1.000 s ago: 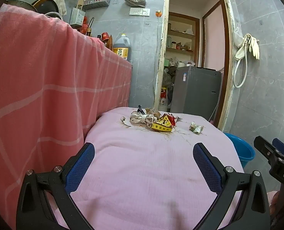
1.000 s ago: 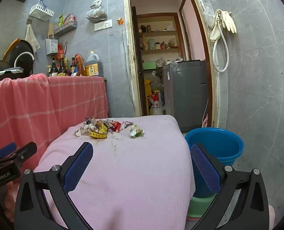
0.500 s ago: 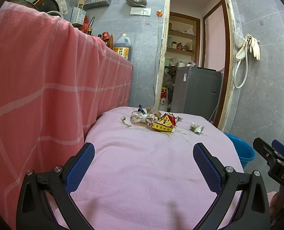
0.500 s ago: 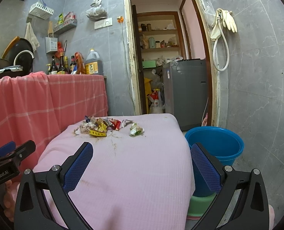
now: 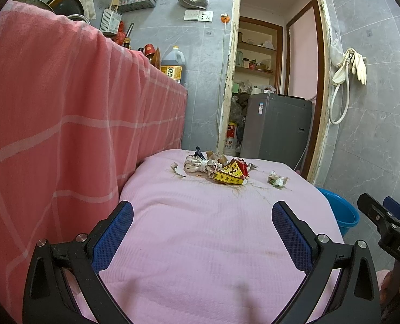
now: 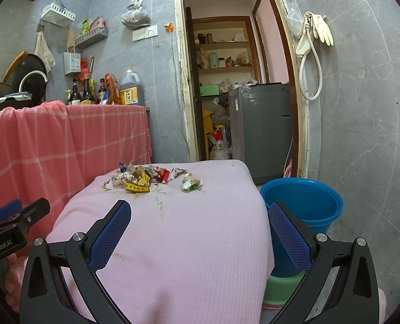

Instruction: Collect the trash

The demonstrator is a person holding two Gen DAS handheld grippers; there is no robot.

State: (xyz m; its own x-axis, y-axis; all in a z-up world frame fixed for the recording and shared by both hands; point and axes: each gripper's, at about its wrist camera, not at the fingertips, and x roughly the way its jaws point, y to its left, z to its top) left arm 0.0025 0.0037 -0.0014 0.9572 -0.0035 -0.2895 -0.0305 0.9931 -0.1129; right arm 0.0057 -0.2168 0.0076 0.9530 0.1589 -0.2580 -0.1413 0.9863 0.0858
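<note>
Left gripper first: blue-padded fingers spread wide, nothing btwn them, hovering over the near end of the pink cloth-covered table. Right gripper, same story: jaws released, empty, pads well apart, one over the cloth and one out past the table's right edge. In the left wrist view the right unit shows at the far right edge; in the right wrist view the left unit sits at the left edge, w/ a bit of the person's hand under it.

Moving out: the trash is at the far end of the table, well apart from both grippers. Main heap of crumpled wrappers and paper scraps, incl. a yellow-and-red printed packet at its front. Just beside it, to the right, a lone crumpled white-and-green wad. Brownish stains and thin stringy bits mark the cloth in front of the heap.

Right of the table, on the floor: a round blue plastic bucket, open top, looks empty inside, w/ a green basin below it. Left side, a red-pink checked cloth draped over a counter carrying sauce bottles and a big oil jug. Beyond, an open doorway w/ a grey appliance and shelves; pale rubber gloves hang on the grey tiled wall.
</note>
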